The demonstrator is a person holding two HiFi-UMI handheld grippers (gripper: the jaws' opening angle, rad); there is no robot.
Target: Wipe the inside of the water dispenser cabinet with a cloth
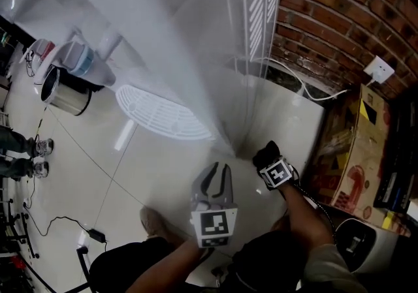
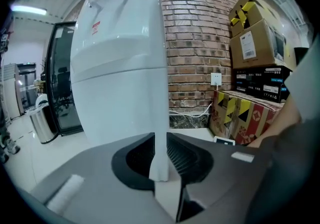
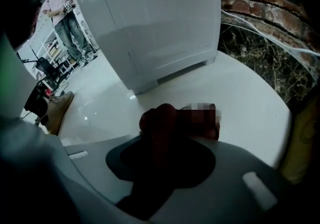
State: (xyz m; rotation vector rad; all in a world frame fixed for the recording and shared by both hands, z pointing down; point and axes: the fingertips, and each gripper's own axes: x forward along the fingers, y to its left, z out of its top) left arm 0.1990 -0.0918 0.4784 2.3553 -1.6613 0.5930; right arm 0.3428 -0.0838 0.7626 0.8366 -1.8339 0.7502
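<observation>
Left gripper (image 2: 161, 148): low at the dispenser's near right corner. Its jaws are closed on a thin white upright edge (image 2: 160, 93), with a pad against each face. I cannot tell whether this edge is the cabinet door.
Right gripper (image 3: 170, 138): tipped steeply down toward the floor, just right of the left gripper (image 1: 219, 171). Its jaws are clamped on the cloth (image 3: 160, 120).
Cloth: a dark bunch that bulges past the jaw tips. It is right of the dispenser's near corner and apart from it. Whether it touches the floor cannot be told.
Dispenser (image 2: 120, 78): tall and white, with two taps near the top. Its lower front faces left in the left gripper view. The inside of the cabinet shows in no view.
Edges: the dispenser's base runs just far of the right gripper (image 1: 268, 158). A grid drip tray (image 1: 160, 114) juts from the front on the left.
Open room, right: a strip of floor (image 3: 240, 93) lies between the dispenser and the boxes (image 1: 356, 148), and it ends at the wall.
Open room, left: wide bare floor, with a bin (image 1: 62, 92) well apart at the far left.
Surface: pale glossy tiles that reflect the lights.
Wall (image 1: 339, 17): red brick on the far right. It carries a socket (image 1: 379, 70), and a white cable (image 1: 294, 79) trails along its foot.
Room: a person (image 3: 65, 23) stands far off on the left, with racks behind.
</observation>
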